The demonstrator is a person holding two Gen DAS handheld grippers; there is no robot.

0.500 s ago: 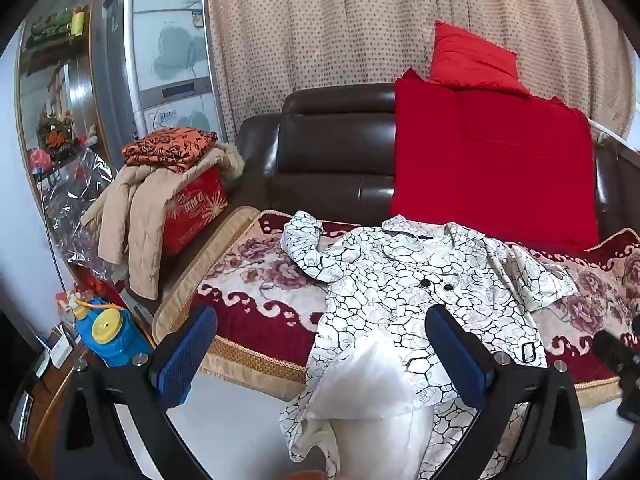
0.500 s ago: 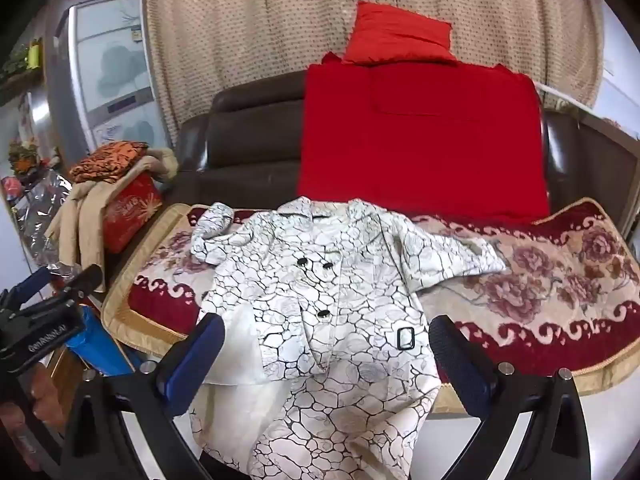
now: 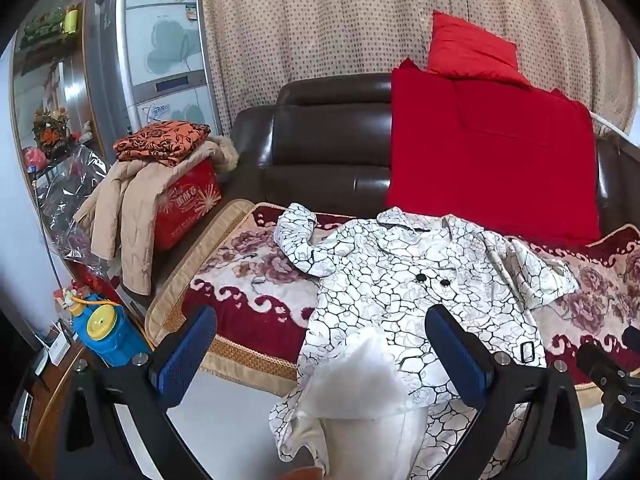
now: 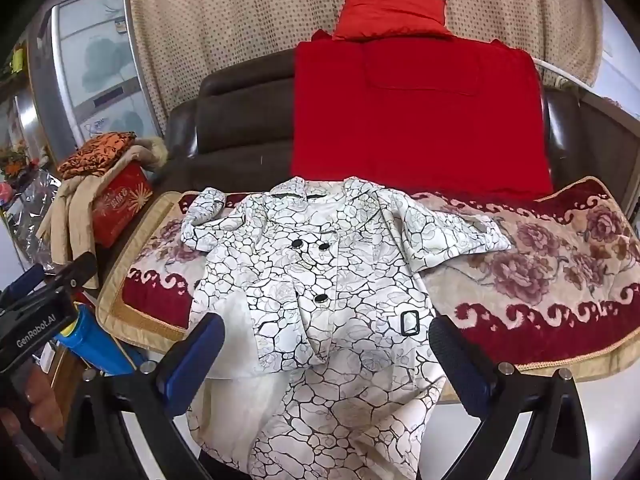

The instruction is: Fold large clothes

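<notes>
A white coat with a black crackle print (image 3: pixel 404 280) (image 4: pixel 320 264) lies front up on the floral sofa cover (image 3: pixel 248 264) (image 4: pixel 540 256), collar toward the backrest. Its hem hangs over the sofa's front edge, and one front panel is turned back showing white lining (image 3: pixel 360 372). Its left sleeve is bunched (image 3: pixel 296 236); its right sleeve lies spread out (image 4: pixel 452 232). My left gripper (image 3: pixel 320 356) is open and empty, above the hanging hem. My right gripper (image 4: pixel 326 360) is open and empty, above the lower coat near the belt buckle (image 4: pixel 409 322). The left gripper's body shows in the right wrist view (image 4: pixel 36 312).
A red blanket (image 3: pixel 492 152) and red pillow (image 3: pixel 468 50) rest on the dark leather backrest (image 3: pixel 332 136). A red box (image 3: pixel 188 200) with a beige jacket and folded orange cloth sits at the sofa's left end. A blue and yellow jug (image 3: pixel 106 332) stands on the floor at left.
</notes>
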